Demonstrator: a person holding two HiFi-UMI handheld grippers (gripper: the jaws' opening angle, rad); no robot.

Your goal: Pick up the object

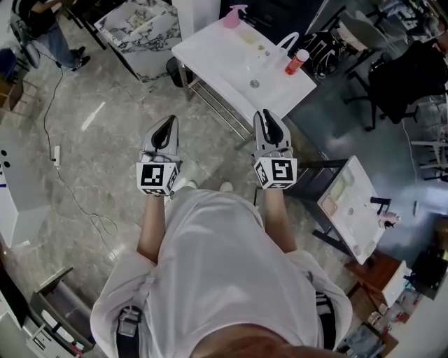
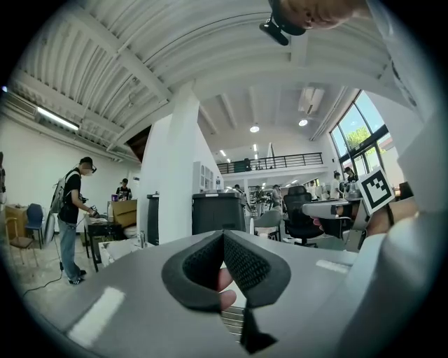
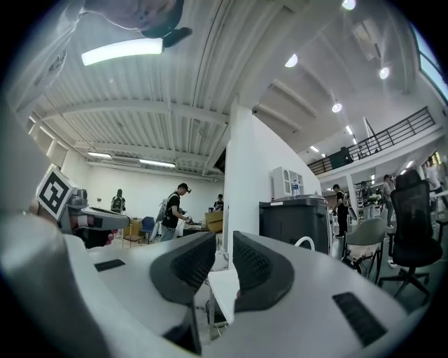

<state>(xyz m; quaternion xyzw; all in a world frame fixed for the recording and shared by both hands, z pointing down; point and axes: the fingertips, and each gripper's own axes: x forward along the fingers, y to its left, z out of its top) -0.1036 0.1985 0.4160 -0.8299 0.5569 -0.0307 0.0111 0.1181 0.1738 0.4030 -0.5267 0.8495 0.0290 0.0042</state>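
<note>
Well ahead of right claw (image 1: 270,114) — red bottle (image 1: 297,61).

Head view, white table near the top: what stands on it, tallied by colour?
Pink spray bottle: 1
Red bottle: 1
Small grey round thing: 1
Total on the table: 3; faint pale smudges left uncounted.

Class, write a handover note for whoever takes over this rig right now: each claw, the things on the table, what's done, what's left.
Left claw: shut, empty, held level.
Right claw: jaws narrowly apart, empty, level.
Things: pink spray bottle and red bottle sit on the white table ahead, untouched.
Done: nothing picked up.
Left: approach the table, open a claw, pick one up.
</note>
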